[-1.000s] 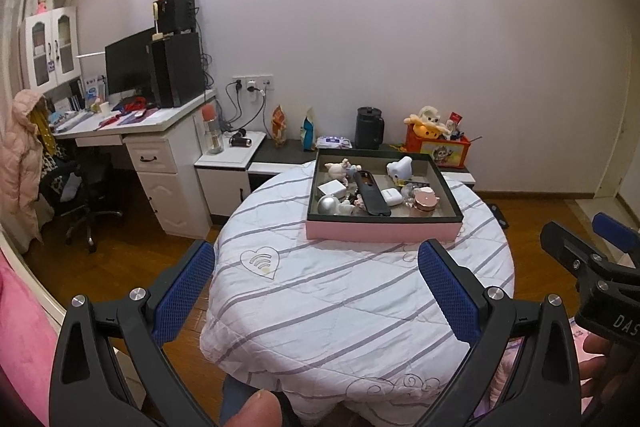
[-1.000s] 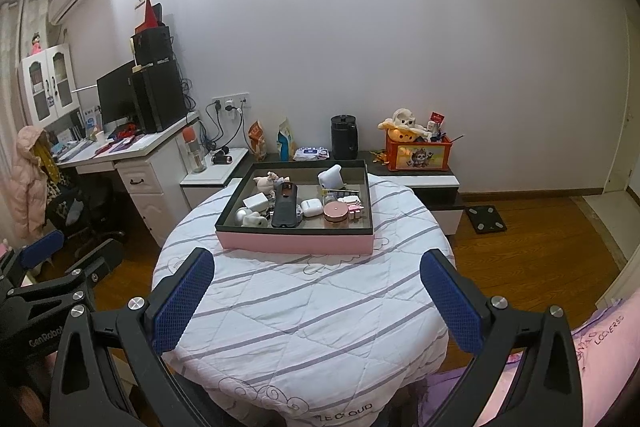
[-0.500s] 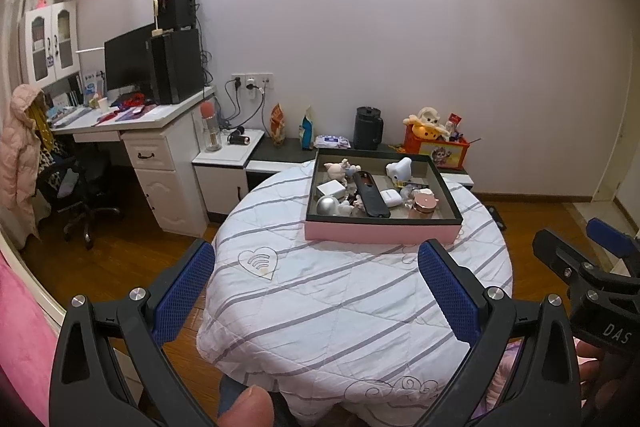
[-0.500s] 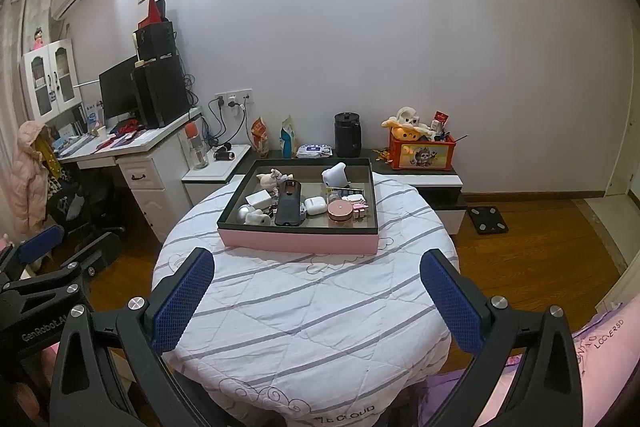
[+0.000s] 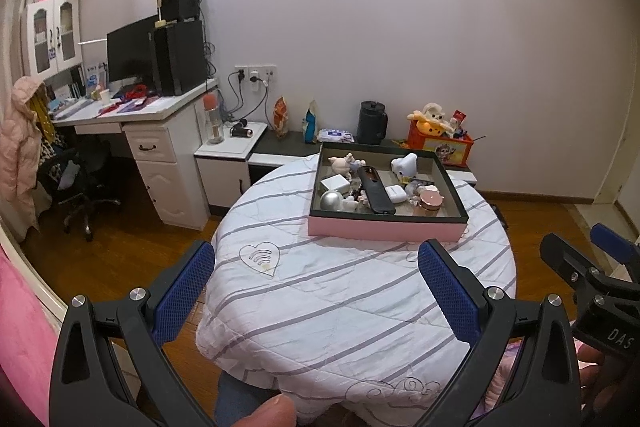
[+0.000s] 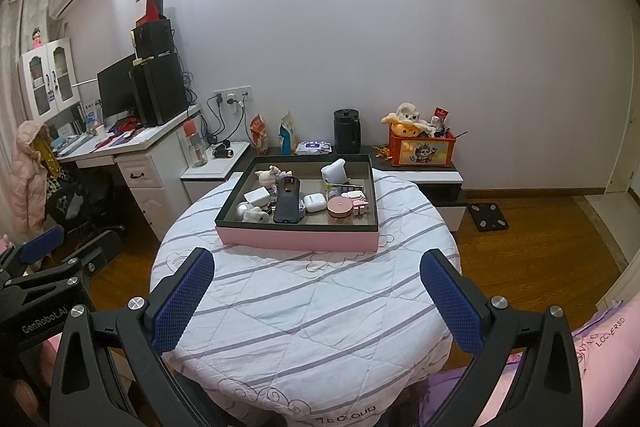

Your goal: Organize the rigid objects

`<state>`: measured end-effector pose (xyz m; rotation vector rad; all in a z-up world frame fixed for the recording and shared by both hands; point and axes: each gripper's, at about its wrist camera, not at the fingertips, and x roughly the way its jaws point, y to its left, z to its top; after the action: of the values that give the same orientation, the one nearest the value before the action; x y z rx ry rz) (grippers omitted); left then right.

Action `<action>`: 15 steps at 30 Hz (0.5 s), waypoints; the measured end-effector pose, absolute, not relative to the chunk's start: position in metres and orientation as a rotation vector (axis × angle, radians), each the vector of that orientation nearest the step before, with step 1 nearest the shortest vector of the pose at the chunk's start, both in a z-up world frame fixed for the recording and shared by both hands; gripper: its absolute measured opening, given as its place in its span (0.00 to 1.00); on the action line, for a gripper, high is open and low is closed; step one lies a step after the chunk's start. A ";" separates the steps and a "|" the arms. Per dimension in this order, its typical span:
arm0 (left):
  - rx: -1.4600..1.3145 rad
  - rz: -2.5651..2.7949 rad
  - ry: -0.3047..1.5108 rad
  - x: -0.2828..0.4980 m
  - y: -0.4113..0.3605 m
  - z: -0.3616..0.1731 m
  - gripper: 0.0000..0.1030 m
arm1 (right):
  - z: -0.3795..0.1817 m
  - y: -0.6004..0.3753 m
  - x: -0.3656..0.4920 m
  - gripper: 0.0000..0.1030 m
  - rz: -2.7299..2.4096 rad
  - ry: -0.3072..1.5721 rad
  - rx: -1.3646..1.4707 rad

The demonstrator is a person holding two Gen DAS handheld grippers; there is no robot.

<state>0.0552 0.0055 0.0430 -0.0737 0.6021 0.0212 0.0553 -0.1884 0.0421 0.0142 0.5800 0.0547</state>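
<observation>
A pink-sided tray (image 5: 384, 229) (image 6: 296, 239) sits at the far side of a round table with a striped white quilt (image 5: 340, 299) (image 6: 304, 307). It holds several small items: a black phone case (image 6: 287, 203), a white earbud case (image 6: 314, 202), a round pink compact (image 6: 340, 207), a white charger (image 6: 258, 195), a silver ball (image 5: 331, 200) and a white figure (image 6: 334, 171). My left gripper (image 5: 316, 291) is open and empty, well short of the tray. My right gripper (image 6: 318, 291) is open and empty, also short of it.
A white desk (image 5: 160, 131) with a monitor stands at the left, with an office chair (image 5: 76, 183). A low cabinet behind the table carries a black kettle (image 6: 346, 131) and an orange toy box (image 6: 422, 147). Wood floor surrounds the table.
Both grippers have drifted slightly; the views shifted a little and the table sits marginally lower in frame. Nothing was grasped or moved in the tray.
</observation>
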 end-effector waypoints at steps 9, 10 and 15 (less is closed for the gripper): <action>-0.073 0.025 0.606 0.059 0.005 0.042 1.00 | 0.040 -0.188 0.059 1.00 0.054 0.589 0.013; -0.073 0.027 0.608 0.060 0.005 0.041 1.00 | 0.040 -0.187 0.059 1.00 0.052 0.588 0.011; -0.079 0.025 0.611 0.061 0.005 0.040 1.00 | 0.039 -0.188 0.059 1.00 0.054 0.591 0.013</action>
<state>0.0615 0.0053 0.0403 -0.0786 0.6111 0.0245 0.0595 -0.1883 0.0395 0.0129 0.5907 0.0540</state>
